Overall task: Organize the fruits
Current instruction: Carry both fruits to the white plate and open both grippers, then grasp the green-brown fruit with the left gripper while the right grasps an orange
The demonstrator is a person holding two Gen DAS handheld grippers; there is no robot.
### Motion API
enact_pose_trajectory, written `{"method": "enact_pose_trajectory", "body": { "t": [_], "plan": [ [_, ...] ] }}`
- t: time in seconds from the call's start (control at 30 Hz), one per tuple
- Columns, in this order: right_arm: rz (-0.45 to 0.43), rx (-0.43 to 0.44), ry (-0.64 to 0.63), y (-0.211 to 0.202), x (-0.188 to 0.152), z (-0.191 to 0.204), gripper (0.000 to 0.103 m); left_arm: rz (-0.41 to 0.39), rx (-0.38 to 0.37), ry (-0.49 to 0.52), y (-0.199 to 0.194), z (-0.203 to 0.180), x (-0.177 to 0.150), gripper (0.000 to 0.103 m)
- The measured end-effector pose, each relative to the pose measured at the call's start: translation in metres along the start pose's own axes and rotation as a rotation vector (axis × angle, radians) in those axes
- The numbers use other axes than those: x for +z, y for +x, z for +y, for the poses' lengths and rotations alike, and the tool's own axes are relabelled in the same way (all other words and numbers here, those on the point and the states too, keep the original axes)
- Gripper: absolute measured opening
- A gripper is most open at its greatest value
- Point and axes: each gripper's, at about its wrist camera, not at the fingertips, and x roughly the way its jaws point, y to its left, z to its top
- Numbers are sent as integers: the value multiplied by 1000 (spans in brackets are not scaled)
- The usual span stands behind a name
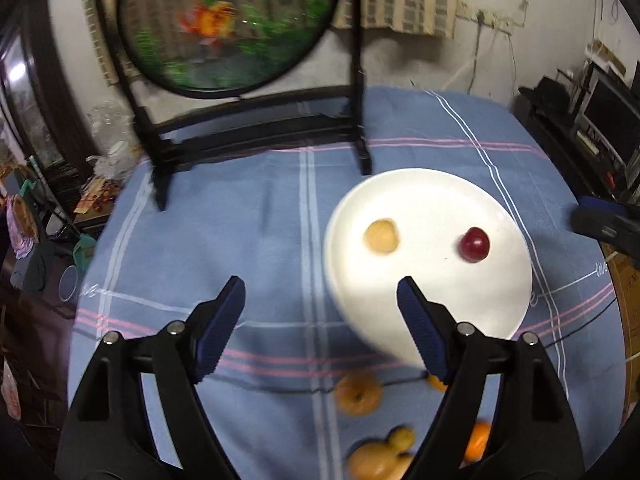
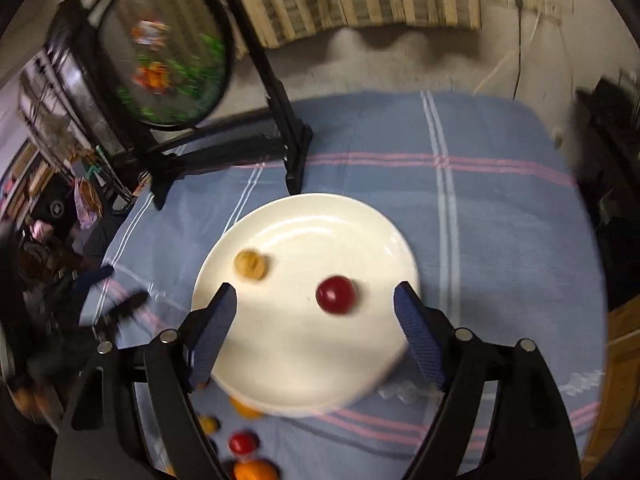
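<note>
Blue checked cloth point(image 1: 260, 240) covers my desk, with a black-framed round screen point(image 1: 224, 24) standing at its far side against a pale wall. On the cloth sits a white plate point(image 2: 320, 216), and two fruits already lie on it, well apart: a tan wrinkled one point(image 2: 251, 265) toward the left and a dark red one point(image 2: 335, 294) toward the right.

My left tool point(image 1: 320, 308) hangs released above the plate's near-left edge, with nothing between its blue pads point(image 1: 218, 332). My right tool point(image 2: 314, 312) is released too, its jaws spread wide over the plate; the red fruit shows in the gap but lies down on the plate, untouched.

More fruit waits on the cloth just below the plate's near rim: a round orange-yellow one point(image 1: 357, 394), a yellow cluster point(image 1: 380, 456) and a brighter orange one point(image 1: 478, 440) in the left view, and a small red one point(image 2: 242, 442) and an orange one point(image 2: 256, 470) in the right view.

I judge the sorting barely begun. Risks from here: round fruit may roll across the smooth plate if dropped from a height, a finger could clip the rim and shove the plate, and the crowded pieces could scatter if I pinch carelessly
</note>
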Motion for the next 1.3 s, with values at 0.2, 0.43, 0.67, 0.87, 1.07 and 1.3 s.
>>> {"method": "enact_pose_trajectory", "body": {
  "t": [0.2,0.43,0.67,0.87,1.07,1.3],
  "plan": [
    [0,-61,-97,-53,-88,12,81,6,4,24,-38,25,-51,81],
    [170,-90,-144,-61,-211,31,79,100,-113,110,-50,7,-134,82],
    [310,-66,-165,-46,-280,49,72,175,-190,148,-49,-1,-192,82],
    [359,-35,-209,-32,-293,59,40,199,-218,202,-45,-17,-209,82],
    [371,-25,-214,-38,-292,58,37,221,-252,258,-31,-43,-217,82],
    [374,-22,-155,-46,-288,47,37,296,-312,230,-12,-48,-222,42]
  ]
}}
